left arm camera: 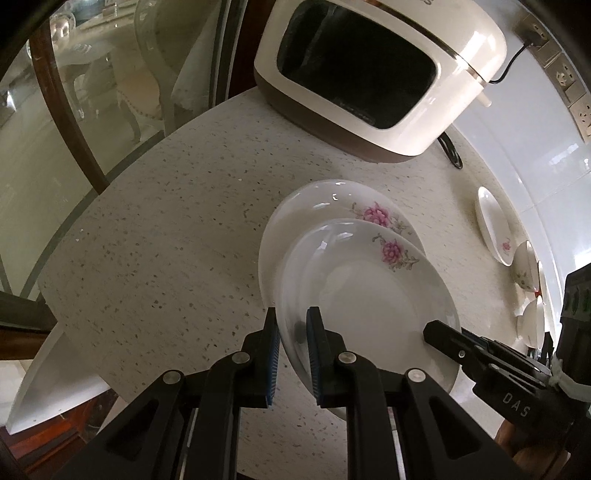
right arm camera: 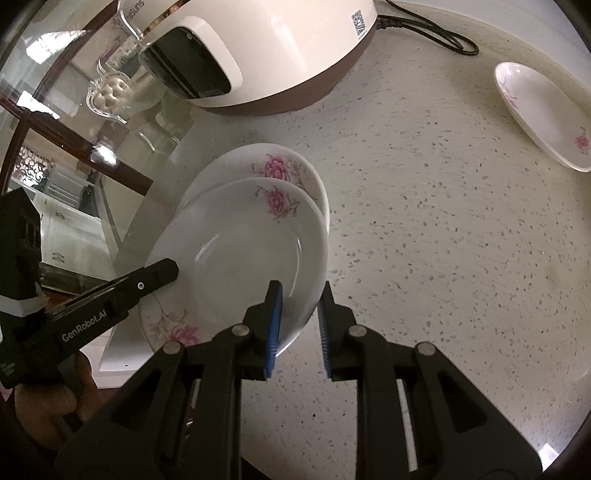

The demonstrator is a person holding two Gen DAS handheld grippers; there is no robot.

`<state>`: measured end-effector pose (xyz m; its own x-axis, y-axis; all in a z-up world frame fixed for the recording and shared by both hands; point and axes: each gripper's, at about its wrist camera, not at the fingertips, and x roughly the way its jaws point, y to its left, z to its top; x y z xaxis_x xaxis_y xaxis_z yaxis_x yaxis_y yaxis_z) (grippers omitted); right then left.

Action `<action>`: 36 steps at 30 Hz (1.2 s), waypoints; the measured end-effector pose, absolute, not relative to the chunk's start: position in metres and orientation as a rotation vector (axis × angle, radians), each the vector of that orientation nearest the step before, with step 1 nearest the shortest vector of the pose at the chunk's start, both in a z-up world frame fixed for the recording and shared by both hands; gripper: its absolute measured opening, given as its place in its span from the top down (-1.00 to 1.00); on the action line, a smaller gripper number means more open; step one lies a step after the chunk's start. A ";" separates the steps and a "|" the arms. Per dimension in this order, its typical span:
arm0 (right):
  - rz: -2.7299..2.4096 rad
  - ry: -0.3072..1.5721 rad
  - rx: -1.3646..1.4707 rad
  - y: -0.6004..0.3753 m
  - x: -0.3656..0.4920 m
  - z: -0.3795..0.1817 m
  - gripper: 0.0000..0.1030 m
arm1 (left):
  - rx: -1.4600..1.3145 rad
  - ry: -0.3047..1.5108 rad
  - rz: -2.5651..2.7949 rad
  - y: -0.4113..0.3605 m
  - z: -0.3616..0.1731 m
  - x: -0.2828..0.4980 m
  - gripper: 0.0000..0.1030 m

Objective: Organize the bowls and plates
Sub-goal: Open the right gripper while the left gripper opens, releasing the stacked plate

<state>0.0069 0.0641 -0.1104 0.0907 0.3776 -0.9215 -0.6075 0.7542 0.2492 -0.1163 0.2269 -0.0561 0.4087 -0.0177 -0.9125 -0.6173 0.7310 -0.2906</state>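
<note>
A white plate with pink flowers (left arm camera: 369,291) (right arm camera: 243,258) is held over a second matching plate (left arm camera: 325,199) (right arm camera: 236,158) lying on the speckled counter. My left gripper (left arm camera: 293,325) is shut on the upper plate's left rim. My right gripper (right arm camera: 301,299) straddles its right rim with the jaws a little apart; the right gripper shows in the left wrist view (left arm camera: 443,332), and the left gripper in the right wrist view (right arm camera: 162,271). Another flowered plate (left arm camera: 493,229) (right arm camera: 543,114) lies to the right.
A white and brown rice cooker (left arm camera: 373,70) (right arm camera: 251,48) stands behind the plates, its cord (right arm camera: 436,33) trailing along the counter. Several bowls (left arm camera: 526,269) sit at the right by the tiled wall. A glass door (left arm camera: 74,110) is left of the counter's edge.
</note>
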 end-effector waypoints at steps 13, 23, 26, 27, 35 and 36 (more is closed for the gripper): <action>0.701 1.269 -0.260 0.066 0.010 -0.111 0.07 | -0.623 1.105 0.452 0.234 -0.062 -0.108 0.72; 0.682 1.266 -0.255 0.066 0.014 -0.111 0.07 | -0.597 1.112 0.454 0.237 -0.065 -0.102 0.70; 0.675 1.267 -0.247 0.064 0.014 -0.110 0.07 | -0.591 1.117 0.461 0.240 -0.066 -0.098 0.67; 0.673 1.267 -0.245 0.065 0.013 -0.111 0.07 | -0.590 1.119 0.462 0.240 -0.066 -0.097 0.67; 0.645 1.233 -0.253 0.061 0.018 -0.103 0.07 | -0.575 1.115 0.496 0.241 -0.063 -0.094 0.36; 0.636 1.222 -0.257 0.059 0.018 -0.101 0.07 | -0.569 1.106 0.503 0.240 -0.061 -0.094 0.29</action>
